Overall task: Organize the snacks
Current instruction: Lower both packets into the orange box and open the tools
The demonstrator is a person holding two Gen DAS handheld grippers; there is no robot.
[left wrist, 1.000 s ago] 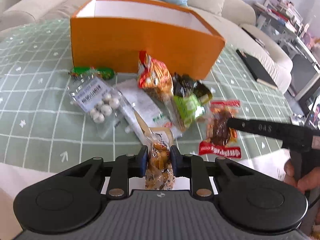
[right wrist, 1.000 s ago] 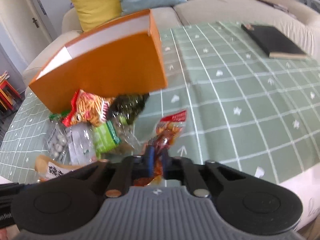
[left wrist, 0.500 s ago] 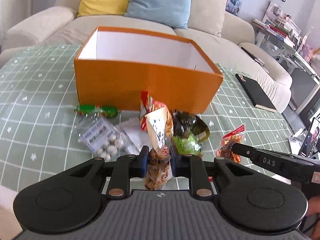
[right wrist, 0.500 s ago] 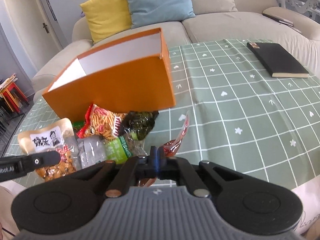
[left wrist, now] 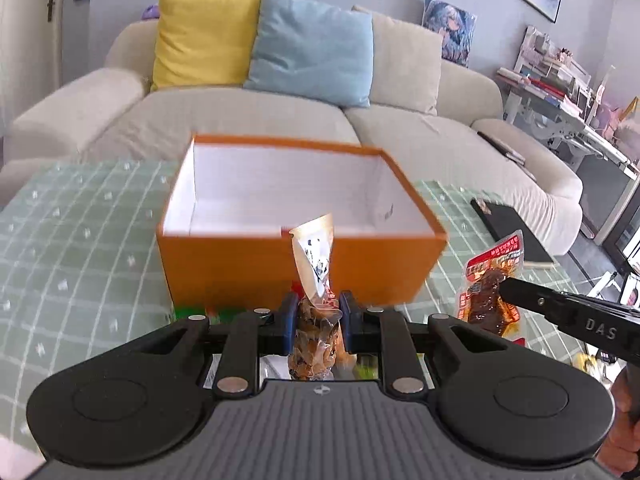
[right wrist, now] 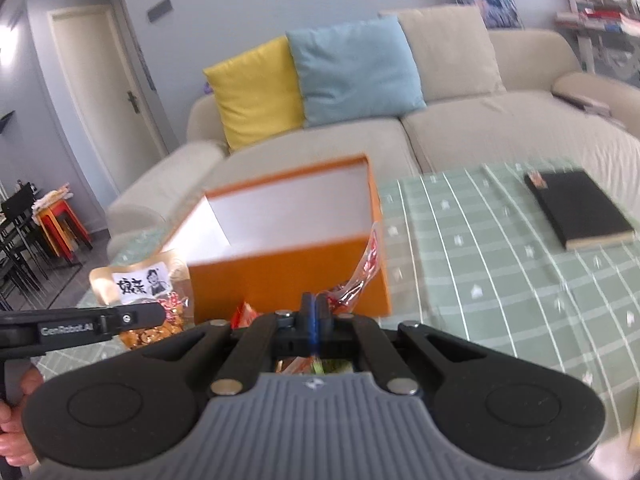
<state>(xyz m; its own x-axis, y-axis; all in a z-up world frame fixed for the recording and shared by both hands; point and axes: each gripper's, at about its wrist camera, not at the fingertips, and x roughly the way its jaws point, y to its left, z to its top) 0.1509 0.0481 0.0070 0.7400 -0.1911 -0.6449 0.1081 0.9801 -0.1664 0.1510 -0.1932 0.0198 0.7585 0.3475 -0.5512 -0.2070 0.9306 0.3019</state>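
Observation:
An open orange box [left wrist: 296, 268] with a white inside stands on the green checked tablecloth, seen also in the right wrist view as the orange box [right wrist: 288, 276]. My left gripper [left wrist: 317, 320] is shut on a tan snack bag [left wrist: 314, 264] of brown pieces, held up in front of the box. The right wrist view shows that tan bag [right wrist: 148, 292] from the side, at the left. My right gripper [right wrist: 315, 312] is shut on a red snack packet [right wrist: 366, 268], which hangs at the box's near right corner. In the left wrist view the red packet [left wrist: 490, 284] appears at the right.
A black notebook [right wrist: 576, 208] lies on the tablecloth [right wrist: 500, 264] to the right. More snack packets [right wrist: 246, 314] lie below the grippers, mostly hidden. A beige sofa [left wrist: 240, 112] with yellow and blue cushions stands behind the table. A hand [right wrist: 14, 412] holds the left gripper's handle.
Both grippers have risen from the table, each lifting its packet off the snack pile. The box's inside now shows and the pile has dropped below view.

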